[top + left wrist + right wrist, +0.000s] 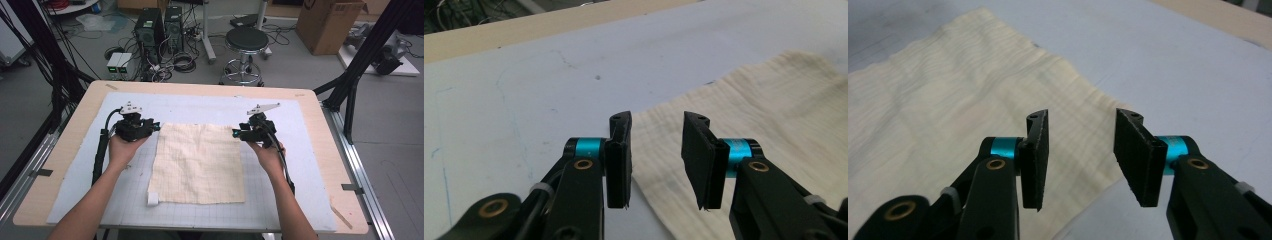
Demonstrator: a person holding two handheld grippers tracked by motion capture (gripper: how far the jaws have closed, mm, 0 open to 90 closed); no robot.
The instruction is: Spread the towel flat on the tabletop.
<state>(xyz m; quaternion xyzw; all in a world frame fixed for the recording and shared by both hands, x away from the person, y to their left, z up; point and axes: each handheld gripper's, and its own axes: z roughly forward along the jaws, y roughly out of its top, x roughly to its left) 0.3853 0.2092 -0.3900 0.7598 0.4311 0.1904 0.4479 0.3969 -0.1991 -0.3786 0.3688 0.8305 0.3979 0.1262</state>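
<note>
Cloth spread flat; both grippers released above its far corners.
The cloth [198,163] lies unfolded at the mat [310,165] centre, label at its near-left corner. Left gripper [156,126] and right gripper [235,133] hover with jaws parted, empty; any folding remains.

No readable text, labels or signs.

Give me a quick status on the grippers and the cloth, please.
Left gripper open, right gripper open, nothing held. Cream cloth flat on the mat. Nothing in the way.
</note>
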